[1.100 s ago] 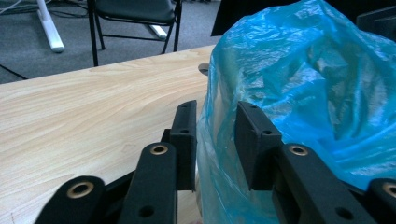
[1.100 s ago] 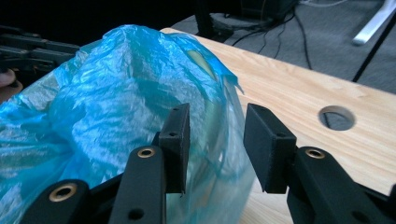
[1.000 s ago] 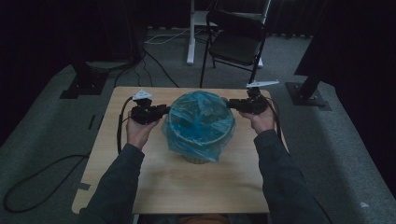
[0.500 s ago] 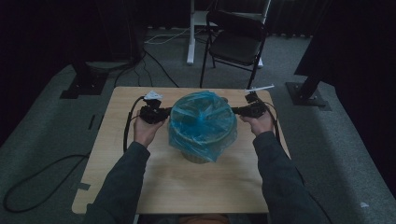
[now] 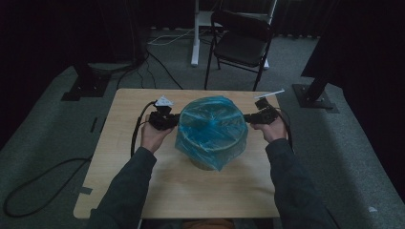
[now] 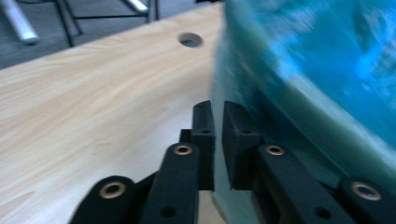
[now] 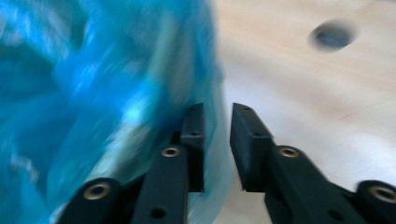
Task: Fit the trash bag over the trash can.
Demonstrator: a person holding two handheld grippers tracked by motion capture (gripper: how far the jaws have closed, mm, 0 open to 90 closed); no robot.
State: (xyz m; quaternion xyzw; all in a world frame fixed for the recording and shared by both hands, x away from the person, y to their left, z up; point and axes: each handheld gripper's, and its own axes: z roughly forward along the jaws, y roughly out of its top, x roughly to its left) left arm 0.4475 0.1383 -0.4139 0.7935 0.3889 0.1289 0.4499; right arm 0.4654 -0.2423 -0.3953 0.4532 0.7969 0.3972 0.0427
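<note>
A translucent blue plastic bag (image 5: 212, 126) is draped over a grey bin (image 5: 200, 163) in the middle of the wooden table (image 5: 143, 191). My left gripper (image 5: 176, 119) is at the bag's left side. Its jaws (image 6: 218, 109) have just been opening and stand a narrow gap apart, with the bag's film (image 6: 327, 70) between them. My right gripper (image 5: 248, 117) is at the bag's right side. Its jaws (image 7: 217, 112) have also just been opening and stand wider, with a fold of the bag (image 7: 93, 93) hanging loose between them.
A round hole (image 6: 190, 39) in the tabletop lies beyond the left gripper, and another hole (image 7: 332, 35) beyond the right one. A black folding chair (image 5: 243, 43) and stand bases sit on the floor behind the table. Cables trail off the table's left side.
Both hands have sunk a little along the bag's sides, and the left one has shifted slightly toward the bag. The bag sits a bit lower over the bin.
</note>
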